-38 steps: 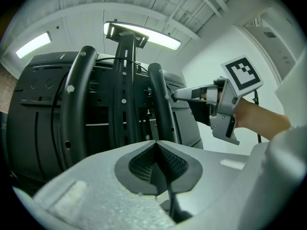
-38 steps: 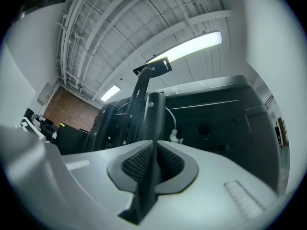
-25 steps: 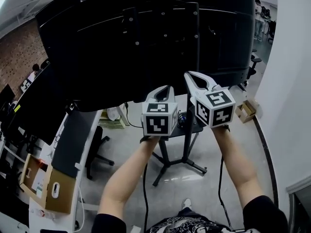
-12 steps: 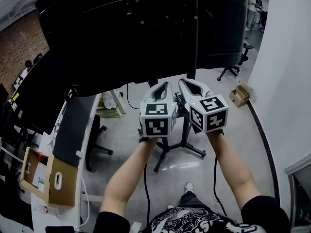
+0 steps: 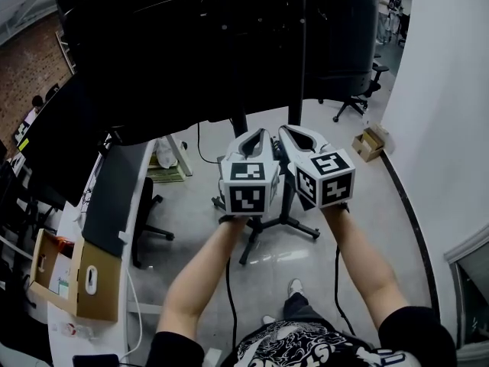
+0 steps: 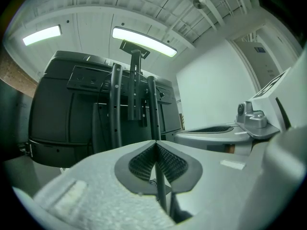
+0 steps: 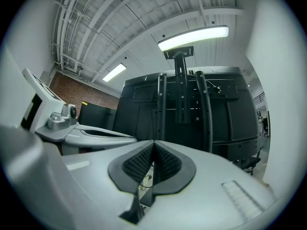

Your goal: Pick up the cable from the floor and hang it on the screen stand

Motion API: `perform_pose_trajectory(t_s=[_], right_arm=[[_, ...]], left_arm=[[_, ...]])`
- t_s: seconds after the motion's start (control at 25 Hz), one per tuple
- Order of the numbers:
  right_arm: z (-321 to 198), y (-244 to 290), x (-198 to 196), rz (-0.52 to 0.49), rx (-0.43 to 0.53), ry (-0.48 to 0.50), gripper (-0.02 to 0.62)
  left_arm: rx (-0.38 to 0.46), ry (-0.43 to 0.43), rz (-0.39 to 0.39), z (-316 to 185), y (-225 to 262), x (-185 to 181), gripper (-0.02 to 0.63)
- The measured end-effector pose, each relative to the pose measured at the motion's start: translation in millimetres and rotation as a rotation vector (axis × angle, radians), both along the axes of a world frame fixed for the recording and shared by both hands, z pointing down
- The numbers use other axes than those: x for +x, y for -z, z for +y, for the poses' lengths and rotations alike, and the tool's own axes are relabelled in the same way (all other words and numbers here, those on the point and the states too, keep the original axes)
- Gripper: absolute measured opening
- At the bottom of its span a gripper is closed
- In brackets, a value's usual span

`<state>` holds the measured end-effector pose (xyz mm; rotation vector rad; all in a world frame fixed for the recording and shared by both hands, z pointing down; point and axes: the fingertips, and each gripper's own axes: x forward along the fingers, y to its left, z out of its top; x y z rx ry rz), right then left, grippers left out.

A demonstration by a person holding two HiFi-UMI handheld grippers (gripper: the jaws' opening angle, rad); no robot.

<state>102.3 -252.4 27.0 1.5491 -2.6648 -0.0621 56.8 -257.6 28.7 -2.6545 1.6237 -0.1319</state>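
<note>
The big black screen on its stand fills the top of the head view; the stand's legs spread on the floor below. My left gripper and right gripper are held up side by side, tips nearly touching, just in front of the stand. Each gripper is shut with a thin dark cable strand pinched between its pads: the cable in the left gripper, the cable in the right gripper. Both gripper views look up at the stand posts. A black strand hangs below each forearm.
A desk with an open cardboard box runs along the left, with an office chair beside it. A white wall closes the right. A small carton and another chair stand behind the stand.
The right gripper has moved left and down, close beside the left one. The head view has shifted, so the stand and floor sit higher in the picture.
</note>
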Motion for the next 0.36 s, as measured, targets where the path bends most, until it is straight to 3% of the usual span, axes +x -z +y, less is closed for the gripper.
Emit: perform_pose_trajectory(t_s=[0.36], right_arm=[[4.2, 1.5, 2.8, -0.003, -0.002, -0.009, 0.006]], left_arm=[[0.003, -0.016, -0.003, 5.7, 1.9, 6.3, -0.002]])
